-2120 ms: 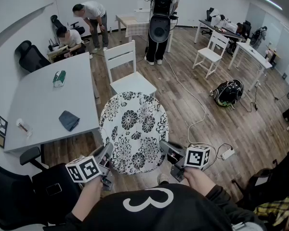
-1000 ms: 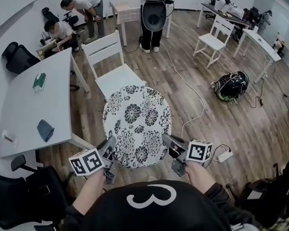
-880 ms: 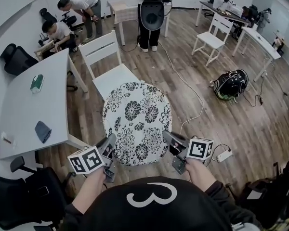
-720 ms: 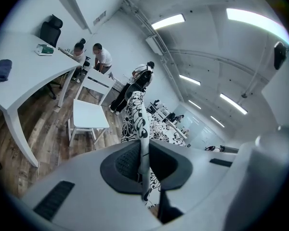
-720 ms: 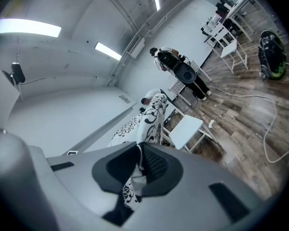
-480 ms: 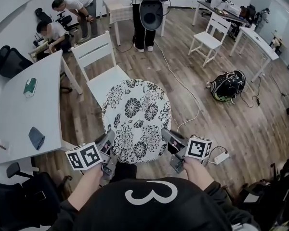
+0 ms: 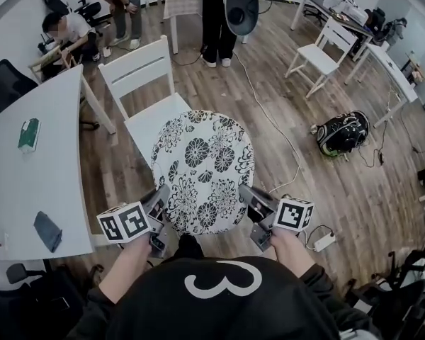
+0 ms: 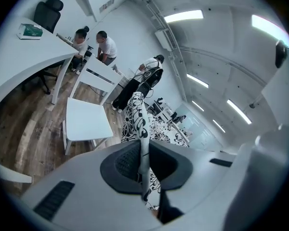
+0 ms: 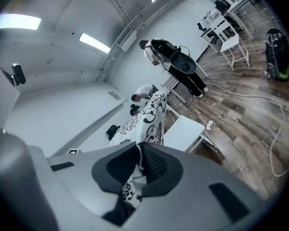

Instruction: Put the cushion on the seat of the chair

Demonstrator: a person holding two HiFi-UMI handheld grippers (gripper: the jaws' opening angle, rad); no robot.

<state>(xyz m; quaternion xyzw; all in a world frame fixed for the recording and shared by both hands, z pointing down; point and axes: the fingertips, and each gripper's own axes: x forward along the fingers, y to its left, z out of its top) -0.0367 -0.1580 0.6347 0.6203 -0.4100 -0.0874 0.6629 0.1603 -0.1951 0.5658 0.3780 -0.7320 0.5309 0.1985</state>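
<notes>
I hold a round cushion (image 7: 204, 170), white with black flowers. My left gripper (image 7: 159, 202) pinches the near edge of it on one side. My right gripper (image 7: 249, 198) pinches the near edge on the other side. Both pairs of jaws are squeezed tight on the thin cloth edge.

The cushion sticks out in front of both grippers, up in the air. The white chair (image 7: 143, 76) stands just past the far edge of the cushion, a bit toward my left gripper's side. Part of its seat peeks out beyond the cushion, and its back is farther off. The cushion is not lying on the seat.

A grey table (image 7: 28, 183) is out beside my left gripper. A black bag (image 7: 342, 134) lies on the wood floor, far off on my right gripper's side.
</notes>
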